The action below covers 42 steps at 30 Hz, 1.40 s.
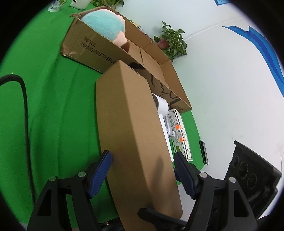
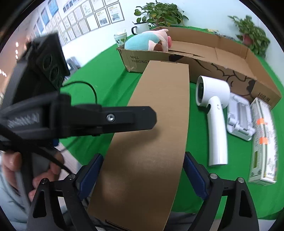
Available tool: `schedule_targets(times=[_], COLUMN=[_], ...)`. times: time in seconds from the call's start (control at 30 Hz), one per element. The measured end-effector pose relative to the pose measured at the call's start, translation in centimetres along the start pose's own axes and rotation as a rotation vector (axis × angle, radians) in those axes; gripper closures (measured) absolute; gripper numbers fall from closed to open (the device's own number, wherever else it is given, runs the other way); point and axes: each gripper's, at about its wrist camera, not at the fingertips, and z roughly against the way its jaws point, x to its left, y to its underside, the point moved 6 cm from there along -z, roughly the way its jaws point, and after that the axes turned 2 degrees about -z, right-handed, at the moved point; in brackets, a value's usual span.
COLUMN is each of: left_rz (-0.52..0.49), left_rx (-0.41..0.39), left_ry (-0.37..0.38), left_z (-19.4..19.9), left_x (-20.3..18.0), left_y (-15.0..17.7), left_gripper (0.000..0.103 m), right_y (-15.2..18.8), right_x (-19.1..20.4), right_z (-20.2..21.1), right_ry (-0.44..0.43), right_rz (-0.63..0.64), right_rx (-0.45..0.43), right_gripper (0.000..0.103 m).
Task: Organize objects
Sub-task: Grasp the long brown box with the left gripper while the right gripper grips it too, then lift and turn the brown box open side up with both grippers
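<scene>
A long flat brown cardboard box (image 1: 134,135) lies between the blue pads of my left gripper (image 1: 142,170), which touch its sides. It also shows in the right wrist view (image 2: 152,131), between the pads of my right gripper (image 2: 142,176), clamped at its near end. Beyond it stands a large open carton (image 2: 204,53) marked WALL HANGING TISSUE, with a teal and pink plush toy (image 2: 142,42) inside. A white hair dryer (image 2: 213,110), a white plastic tray (image 2: 239,117) and a printed flat package (image 2: 264,138) lie on the green cloth to the right.
The table is covered in green cloth (image 1: 53,106). A black cable (image 1: 24,110) runs along the left. Potted plants (image 2: 159,12), a mug (image 2: 140,28) and a cup stand at the table's back. The left gripper body (image 2: 88,119) crosses the right wrist view.
</scene>
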Motion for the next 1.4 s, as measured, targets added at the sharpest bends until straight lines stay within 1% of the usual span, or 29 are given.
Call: schedule_targets(times=[0.03, 0.07, 0.1, 0.2, 0.23, 0.27, 0.3, 0.33, 0.37, 0.43, 0.53, 0.63, 0.73, 0.83, 0.87, 0.9, 1.0, 1.03, 1.07, 1.23, 1.3, 1.4], left_rz=[0.009, 0.018, 0.026, 0.045, 0.052, 0.059, 0.066, 0.068, 0.066, 0.065, 0.051, 0.044, 0.038, 0.048, 0.044, 0.034, -0.023, -0.041, -0.056, -0.087, -0.103, -0.150], left_rx=[-0.004, -0.007, -0.009, -0.006, -0.004, -0.001, 0.003, 0.008, 0.012, 0.010, -0.006, -0.008, -0.003, -0.013, -0.015, -0.016, -0.014, -0.009, 0.000, 0.029, 0.046, 0.077], left_ry=[0.005, 0.006, -0.001, -0.035, -0.038, -0.037, -0.032, -0.039, -0.055, -0.084, -0.120, -0.153, -0.216, -0.236, -0.232, -0.221, -0.183, -0.185, -0.179, -0.133, -0.111, -0.100], left_z=[0.3, 0.5, 0.6, 0.8, 0.8, 0.8, 0.7, 0.6, 0.5, 0.8, 1.4, 1.8, 1.7, 1.9, 1.8, 1.7, 1.3, 0.9, 0.4, -2.2, -3.2, -5.1], left_x=[0.2, 0.5, 0.8, 1.7, 1.9, 2.0, 2.0, 2.0, 2.0, 1.9, 1.4, 0.5, -0.2, -1.3, -1.7, -2.4, -4.5, -4.9, -5.4, -7.3, -8.1, -9.8], left_y=[-0.1, -0.1, -0.2, -0.2, -0.2, -0.1, -0.1, 0.0, 0.1, 0.0, -0.1, -0.4, -0.8, -1.3, -1.4, -1.7, -1.9, -1.9, -1.8, -1.8, -1.9, -2.0], left_gripper=[0.031, 0.031, 0.031, 0.031, 0.031, 0.031, 0.031, 0.031, 0.031, 0.031, 0.036, 0.040, 0.041, 0.045, 0.050, 0.051, 0.051, 0.051, 0.051, 0.051, 0.051, 0.051], right_y=[0.0, 0.0, -0.1, -0.1, -0.1, -0.1, -0.1, -0.1, -0.1, -0.1, -0.2, -0.5, -0.7, -0.4, -0.3, -0.3, -0.1, -0.1, 0.2, 1.3, 1.2, 1.3], right_x=[0.0, 0.0, 0.1, 0.4, 0.4, 0.5, 0.5, 0.6, 0.7, 1.0, 0.5, 0.0, -0.3, -0.9, -1.1, -1.1, -1.5, -1.5, -1.7, -2.2, -2.7, -3.5], right_z=[0.0, 0.1, 0.1, 0.0, 0.0, 0.1, 0.1, -0.1, -0.2, -0.3, -0.4, -0.3, 0.2, 1.2, 1.7, 1.7, 3.1, 3.1, 4.0, 5.9, 6.2, 6.5], right_ry=[0.000, -0.022, -0.057, -0.107, -0.133, -0.183, -0.183, -0.228, -0.270, -0.317, -0.356, -0.348, -0.344, -0.329, -0.326, -0.326, -0.300, -0.300, -0.277, -0.190, -0.166, -0.145], right_rz=[0.000, -0.012, -0.024, -0.033, -0.038, -0.052, -0.052, -0.065, -0.076, -0.079, -0.111, -0.119, -0.121, -0.122, -0.120, -0.120, -0.103, -0.103, -0.090, -0.074, -0.085, -0.100], right_rx=[0.000, -0.003, -0.006, -0.015, -0.016, -0.013, -0.013, -0.007, 0.000, 0.004, 0.013, 0.000, -0.012, -0.025, -0.030, -0.030, -0.048, -0.048, -0.060, -0.075, -0.083, -0.091], right_gripper=[0.015, 0.015, 0.015, 0.014, 0.014, 0.015, 0.015, 0.015, 0.016, 0.016, 0.017, 0.018, 0.015, 0.012, 0.011, 0.010, 0.010, 0.010, 0.010, 0.010, 0.010, 0.010])
